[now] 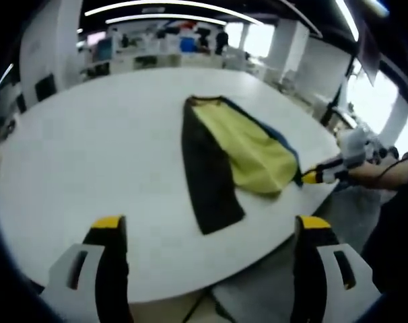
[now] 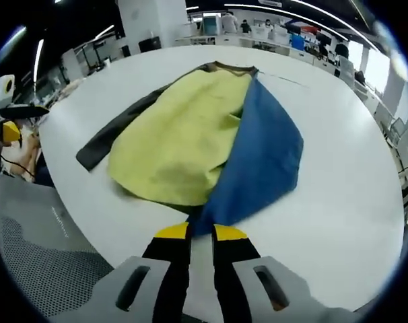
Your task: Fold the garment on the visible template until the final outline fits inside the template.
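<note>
Template hard to make out on table (image 1: 89, 155). Garment (image 2: 204, 134) lies lengthwise, collar far from right gripper (image 2: 201, 235), which probably pinches its blue hem. Left gripper (image 1: 211, 229) gapes wide, holding 0 items.

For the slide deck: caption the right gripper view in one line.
Right tool pinches the near hem of a yellow, blue and black garment spread on a white table.

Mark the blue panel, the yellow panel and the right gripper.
blue panel (image 2: 261, 158), right gripper view, panel's middle.
yellow panel (image 2: 180, 145), right gripper view, its centre.
right gripper (image 2: 201, 230), right gripper view, between its yellow tips.
</note>
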Demonstrator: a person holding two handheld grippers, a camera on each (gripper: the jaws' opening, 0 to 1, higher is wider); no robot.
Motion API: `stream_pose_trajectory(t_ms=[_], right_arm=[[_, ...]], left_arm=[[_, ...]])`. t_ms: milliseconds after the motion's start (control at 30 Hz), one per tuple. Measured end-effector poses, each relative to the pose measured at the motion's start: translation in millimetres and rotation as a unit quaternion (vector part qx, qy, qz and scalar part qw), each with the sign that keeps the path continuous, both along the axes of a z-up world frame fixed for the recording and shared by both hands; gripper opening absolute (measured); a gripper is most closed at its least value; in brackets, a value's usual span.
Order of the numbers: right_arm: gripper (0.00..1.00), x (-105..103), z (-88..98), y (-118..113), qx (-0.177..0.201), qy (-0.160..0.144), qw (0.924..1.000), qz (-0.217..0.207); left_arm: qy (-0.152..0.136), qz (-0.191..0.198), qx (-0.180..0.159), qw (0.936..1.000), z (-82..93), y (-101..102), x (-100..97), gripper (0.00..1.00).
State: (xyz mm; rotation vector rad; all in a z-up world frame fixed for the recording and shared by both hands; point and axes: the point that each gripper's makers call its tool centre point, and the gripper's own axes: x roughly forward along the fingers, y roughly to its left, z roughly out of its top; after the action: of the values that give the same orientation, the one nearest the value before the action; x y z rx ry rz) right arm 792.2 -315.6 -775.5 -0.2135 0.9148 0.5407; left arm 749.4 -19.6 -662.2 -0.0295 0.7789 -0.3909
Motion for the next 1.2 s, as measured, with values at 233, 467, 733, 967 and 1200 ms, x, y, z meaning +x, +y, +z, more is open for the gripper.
stream_pose_trajectory(t_ms=[233, 467, 733, 967, 1200], right_arm=[[0.04, -0.2, -1.1, -1.5, -0.005, -0.003, 1.0, 0.002], [0.02, 1.0, 0.4, -3.5, -0.005, -0.004, 1.0, 0.002], [0.02, 2.1, 16.5, -14.9, 0.005, -0.012, 0.9999, -0.006], [0.02, 9.7, 34.2, -33.8, 0.003, -0.024, 0.9996, -0.012], [0.02, 20.7, 50.2, -50.0, 0.005, -0.032, 0.9993, -0.018]], left_arm=[[0.003, -0.003, -0.001, 1.0, -2.0, -1.4, 2.9, 0.99], [0.003, -0.006, -0.003, 1.0, -2.5, -3.6, 5.6, 0.99], [0.004, -0.003, -0.007, 1.0, -3.3, -3.6, 7.1, 0.99], [0.004, -0.004, -0.009, 0.9999, -4.4, -6.4, 8.6, 0.99], [0.005, -0.005, -0.012, 0.9999, -4.6, -9.0, 9.7, 0.99]])
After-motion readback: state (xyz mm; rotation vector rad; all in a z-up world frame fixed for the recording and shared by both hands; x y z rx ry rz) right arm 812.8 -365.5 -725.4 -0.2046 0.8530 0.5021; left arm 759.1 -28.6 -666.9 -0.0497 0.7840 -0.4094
